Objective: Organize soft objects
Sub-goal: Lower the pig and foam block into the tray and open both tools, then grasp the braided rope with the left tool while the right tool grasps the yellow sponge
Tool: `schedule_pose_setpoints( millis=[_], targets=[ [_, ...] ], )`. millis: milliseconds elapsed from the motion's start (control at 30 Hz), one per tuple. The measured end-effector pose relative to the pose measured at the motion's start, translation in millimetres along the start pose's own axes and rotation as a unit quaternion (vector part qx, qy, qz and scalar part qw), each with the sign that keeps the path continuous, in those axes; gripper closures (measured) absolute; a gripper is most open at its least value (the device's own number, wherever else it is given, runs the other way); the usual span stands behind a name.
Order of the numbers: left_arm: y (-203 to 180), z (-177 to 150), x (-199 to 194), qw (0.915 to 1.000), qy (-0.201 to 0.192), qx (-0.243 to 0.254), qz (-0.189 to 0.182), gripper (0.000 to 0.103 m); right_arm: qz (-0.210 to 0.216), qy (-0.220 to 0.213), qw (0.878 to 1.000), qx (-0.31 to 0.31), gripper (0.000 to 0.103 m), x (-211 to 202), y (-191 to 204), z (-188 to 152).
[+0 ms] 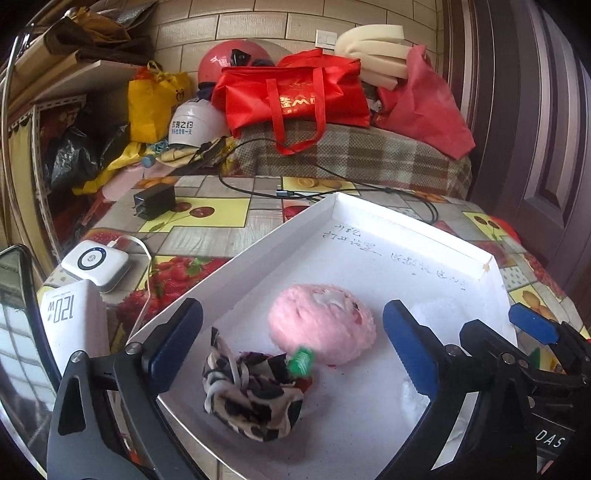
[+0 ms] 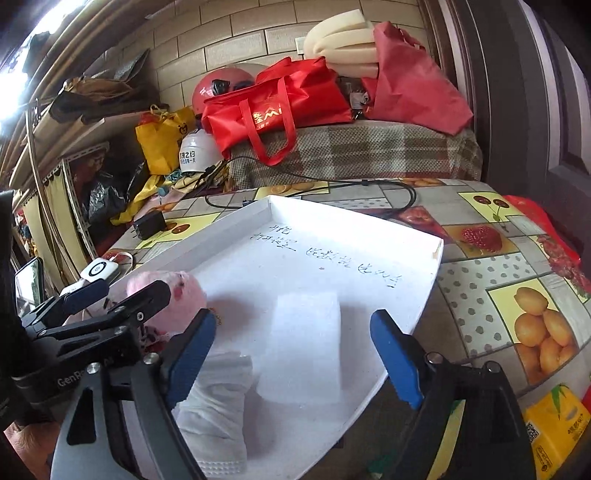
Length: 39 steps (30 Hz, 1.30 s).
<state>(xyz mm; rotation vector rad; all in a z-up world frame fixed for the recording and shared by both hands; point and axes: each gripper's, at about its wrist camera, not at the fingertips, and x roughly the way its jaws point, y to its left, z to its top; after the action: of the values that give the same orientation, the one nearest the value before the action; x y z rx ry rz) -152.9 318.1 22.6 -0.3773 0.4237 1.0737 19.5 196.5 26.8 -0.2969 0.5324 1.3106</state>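
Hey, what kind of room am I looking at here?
Probably a cluttered home storage room: helmets and shopping bags piled on a blanket-covered surface, crammed shelves, and a table in fruit-print oilcloth.

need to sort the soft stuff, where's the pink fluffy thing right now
In the left wrist view the pink fluffy thing lies inside the white tray, just behind the black-and-white cloth bundle.

Cluttered home storeroom: tiled wall (image 1: 236,22), desk in fruit-print oilcloth (image 2: 498,258), helmets (image 1: 229,61), red bags (image 1: 295,96), foam rolls (image 1: 373,48), laden shelves (image 1: 66,77).
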Motion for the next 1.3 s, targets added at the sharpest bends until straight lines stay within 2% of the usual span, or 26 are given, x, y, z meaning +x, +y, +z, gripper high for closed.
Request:
schedule_pose_setpoints(
  millis=[67, 100, 267, 467, 567, 800, 933, 1033, 1167, 1300],
  targets=[
    [0, 0, -3, 1.0, -0.008, -0.001, 0.005, 0.004, -0.003, -0.004, 1.0, 0.0, 0.007, -1, 0, 1],
    [0, 0, -5, 0.9999, -0.012, -0.001, 0.007, 0.004, -0.004, -0.006, 1.0, 0.001, 0.0, -2, 0, 1],
    [1, 0, -13, 0.9992, -0.036, -0.001, 0.017, 0.003, -0.016, -0.036, 0.999, -0.015, 0.0, -12, 7, 0],
    [-2, -4, -33, 0.9959, -0.087, 0.002, 0.026, 0.0, -0.028, -0.109, 0.993, -0.048, 0.0, -39, 20, -6],
    [-8, -9, -49, 0.9918, -0.123, 0.015, 0.033, 0.0, -0.027, -0.117, 0.991, -0.054, 0.0, -48, 21, -11],
    [-20, -25, -74, 0.9918, -0.124, 0.031, -0.005, 0.0, -0.011, -0.122, 0.989, -0.078, 0.0, -89, 16, -38],
    [-43, -37, -90, 0.9896, -0.114, 0.064, -0.06, 0.0, -0.012, -0.129, 0.987, -0.095, 0.0, -123, 2, -57],
    [-67, -47, -104, 0.9832, -0.107, 0.095, -0.113, 0.0, -0.032, -0.123, 0.99, -0.067, 0.0, -142, -30, -64],
    [-103, -60, -118, 0.9689, -0.087, 0.146, -0.18, 0.0, -0.071, -0.111, 0.991, -0.008, 0.0, -163, -83, -71],
    [-140, -74, -123, 0.9474, -0.037, 0.202, -0.245, 0.0, -0.075, -0.059, 0.995, 0.042, 0.0, -161, -124, -74]
  ],
)
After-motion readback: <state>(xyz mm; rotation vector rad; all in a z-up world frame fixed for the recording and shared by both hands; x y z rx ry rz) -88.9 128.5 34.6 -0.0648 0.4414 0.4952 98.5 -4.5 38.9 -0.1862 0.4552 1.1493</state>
